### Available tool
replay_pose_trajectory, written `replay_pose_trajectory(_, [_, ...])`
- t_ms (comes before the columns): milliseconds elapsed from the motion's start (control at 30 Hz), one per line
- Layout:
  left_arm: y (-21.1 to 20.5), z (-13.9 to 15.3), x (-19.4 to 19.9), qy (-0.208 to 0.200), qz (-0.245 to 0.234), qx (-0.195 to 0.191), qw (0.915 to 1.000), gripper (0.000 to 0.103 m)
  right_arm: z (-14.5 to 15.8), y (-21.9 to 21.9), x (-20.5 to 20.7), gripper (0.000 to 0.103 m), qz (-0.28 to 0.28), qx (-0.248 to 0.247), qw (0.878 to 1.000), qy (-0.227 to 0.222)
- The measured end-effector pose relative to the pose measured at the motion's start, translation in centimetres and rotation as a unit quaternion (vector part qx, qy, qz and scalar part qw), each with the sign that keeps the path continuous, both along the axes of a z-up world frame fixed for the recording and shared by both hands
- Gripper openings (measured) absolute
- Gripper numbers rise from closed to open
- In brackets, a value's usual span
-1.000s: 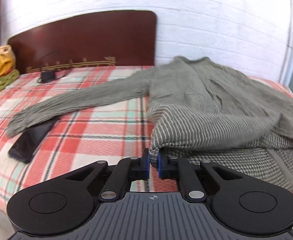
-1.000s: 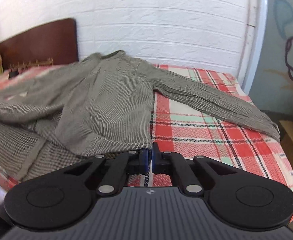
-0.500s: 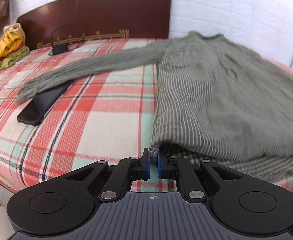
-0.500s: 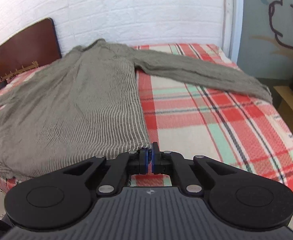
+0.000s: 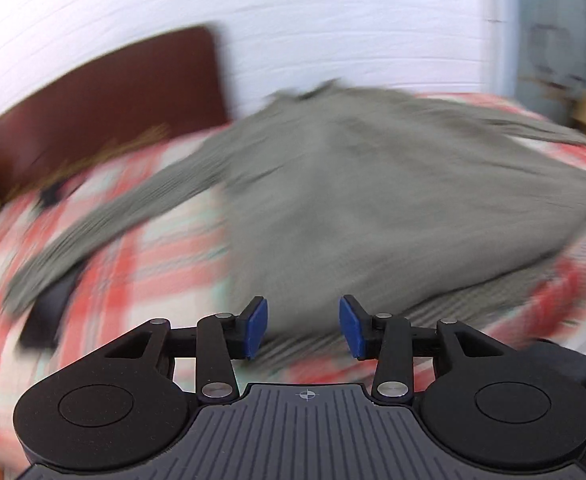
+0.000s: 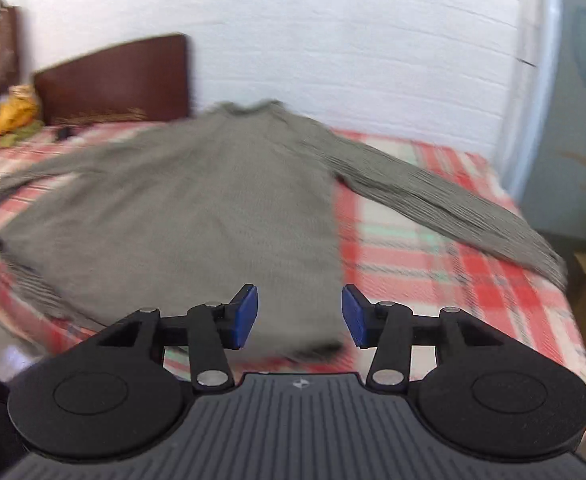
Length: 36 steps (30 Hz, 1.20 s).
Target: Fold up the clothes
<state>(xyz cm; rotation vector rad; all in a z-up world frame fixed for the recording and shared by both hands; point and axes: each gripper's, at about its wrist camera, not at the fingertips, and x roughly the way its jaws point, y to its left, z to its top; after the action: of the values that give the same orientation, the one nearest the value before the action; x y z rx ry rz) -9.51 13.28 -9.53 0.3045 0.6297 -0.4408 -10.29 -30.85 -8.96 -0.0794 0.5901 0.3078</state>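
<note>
The bed (image 6: 433,248), under a red plaid sheet, carries everything, with its dark headboard (image 6: 113,80) against the white brick wall at the far edge. A grey sweater (image 6: 197,216) lies flat across the middle of the bed, collar toward the wall, hem at the near edge, both sleeves spread out toward the left and right edges — a layout that looks meant to give clean fold lines. Bare sheet on each side of the body leaves room to swing a sleeve inward; the right sleeve (image 6: 453,208) runs close to the bed's right edge and could slip off. A dark flat object (image 5: 49,312), too blurred to name, sits under the left cuff near the left edge. A yellow bundle (image 6: 13,108) rests at the far left corner. The left gripper (image 5: 303,332) and right gripper (image 6: 299,316) hover at the hem's 2 corners, jaws opening, nothing pinched between the blue pads.
</note>
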Motion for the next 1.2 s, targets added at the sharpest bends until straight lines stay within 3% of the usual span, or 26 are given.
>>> replay_pose_trajectory(67, [-2.5,-0.2,0.0,-0.006,-0.062,0.024,0.9978,0.057,-0.2,2.4,0.6,0.051,0.070,-0.011,0.997,0.005])
replay_pose_trajectory(167, [-4.9,-0.9,0.0,-0.012,-0.119,0.047,0.9917,0.057,-1.3,5.2,1.0,0.051,0.142,-0.040,0.989,0.022])
replay_pose_trajectory(400, [-6.4,-2.0,1.9,0.000,-0.131,0.041,0.9905,0.060,-2.4,8.0,2.6,0.048,0.211,-0.094,0.971,0.065])
replay_pose_trajectory(500, [-6.1,-2.0,3.3,0.003,-0.106,0.023,0.9940,0.037,-2.3,8.3,4.3,0.001,0.205,-0.085,0.971,0.088])
replay_pose_trajectory(667, [-5.2,-0.9,6.2,-0.010,-0.051,-0.021,0.9984,0.038,-0.5,8.2,8.0,0.001,0.162,-0.039,0.984,0.057])
replay_pose_trajectory(733, [-5.0,-0.1,7.1,-0.025,-0.033,-0.030,0.9987,0.049,-0.1,8.5,9.8,0.001,0.148,-0.025,0.988,0.042])
replay_pose_trajectory(867, [-5.3,1.7,6.9,-0.038,-0.053,-0.054,0.9964,0.049,-1.0,9.1,14.8,0.001,0.111,0.003,0.992,0.053])
replay_pose_trajectory(1067, [-8.3,0.4,5.5,-0.015,-0.144,-0.023,0.9893,0.050,-4.5,10.1,20.1,0.002,0.065,0.016,0.990,0.128])
replay_pose_trajectory(1167, [-9.8,-1.4,5.7,-0.005,-0.162,0.017,0.9866,0.052,-4.7,9.5,19.9,0.005,0.059,0.030,0.990,0.127])
replay_pose_trajectory(1200, [-10.3,-2.0,5.8,-0.003,-0.165,0.030,0.9858,0.052,-4.4,9.0,19.6,0.011,0.058,0.034,0.990,0.121])
